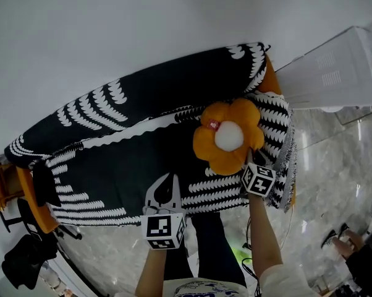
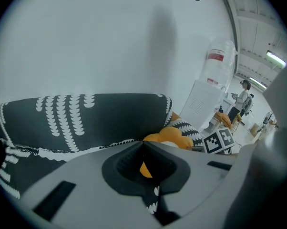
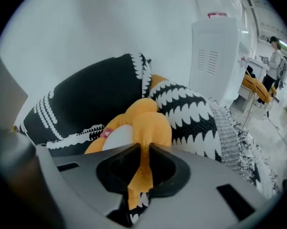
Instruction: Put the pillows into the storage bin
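Observation:
An orange flower-shaped pillow (image 1: 228, 135) with a white centre lies on the right part of a sofa (image 1: 130, 104) draped in a black-and-white patterned cover. My right gripper (image 1: 250, 159) is at the pillow's lower right edge. In the right gripper view its jaws are shut on one orange petal (image 3: 142, 149) of the pillow (image 3: 146, 120). My left gripper (image 1: 164, 181) hangs over the dark seat, left of the pillow and apart from it. Its jaws (image 2: 143, 144) meet at the tips with nothing in them, and the pillow (image 2: 168, 136) shows beyond them. No storage bin is in view.
A white water dispenser (image 1: 340, 73) stands just right of the sofa, on a glossy marble floor (image 1: 334, 166). An orange-framed chair with dark things (image 1: 13, 190) sits at the sofa's left end. A person (image 3: 277, 63) stands far off by desks.

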A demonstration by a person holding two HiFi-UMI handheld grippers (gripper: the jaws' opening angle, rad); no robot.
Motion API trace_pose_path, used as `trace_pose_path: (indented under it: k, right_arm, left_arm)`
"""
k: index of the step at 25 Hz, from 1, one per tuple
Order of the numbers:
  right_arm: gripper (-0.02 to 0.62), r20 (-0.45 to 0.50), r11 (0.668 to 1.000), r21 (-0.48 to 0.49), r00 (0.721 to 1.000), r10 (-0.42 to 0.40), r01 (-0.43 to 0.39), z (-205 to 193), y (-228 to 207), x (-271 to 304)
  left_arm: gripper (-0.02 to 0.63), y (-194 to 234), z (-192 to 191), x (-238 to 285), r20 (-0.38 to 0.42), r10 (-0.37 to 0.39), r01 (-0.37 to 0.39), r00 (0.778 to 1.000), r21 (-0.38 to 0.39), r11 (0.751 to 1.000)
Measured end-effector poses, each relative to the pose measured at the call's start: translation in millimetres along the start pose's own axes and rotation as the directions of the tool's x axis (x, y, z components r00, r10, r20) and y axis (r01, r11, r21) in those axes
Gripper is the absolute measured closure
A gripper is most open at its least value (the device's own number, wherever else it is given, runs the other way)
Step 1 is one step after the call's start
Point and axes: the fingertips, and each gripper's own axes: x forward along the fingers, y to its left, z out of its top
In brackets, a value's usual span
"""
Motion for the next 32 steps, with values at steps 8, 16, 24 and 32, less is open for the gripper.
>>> trace_pose_path:
  k: [8, 16, 24, 32]
  right_arm:
    - [0.554, 0.158, 0.998, -0.056, 0.987, -0.030, 0.039, 38, 58, -102]
    - [0.561, 0.290, 0.986, 0.021, 0.943, -0.164, 0.165, 33, 79, -246]
    - [0.561, 0.361, 0.930, 0.222, 0.861, -0.358, 0.293, -21, 62, -390]
    - [0.561, 0.298, 0.754, 0.495, 0.730, -0.614, 0.432, -125, 6, -523]
  left_arm:
    - [0.592, 23, 21, -61, 0.090, -0.048, 0.045, 0.995, 0.039, 0.998]
    - [0.592, 25, 52, -138, 0.173, -0.198, 0.174, 0.965, 0.144, 0.974]
    - [0.592, -30, 46, -190, 0.125, -0.418, 0.362, 0.900, 0.323, 0.875]
    - [0.592, -167, 16, -232, -0.027, -0.665, 0.588, 0.747, 0.493, 0.641]
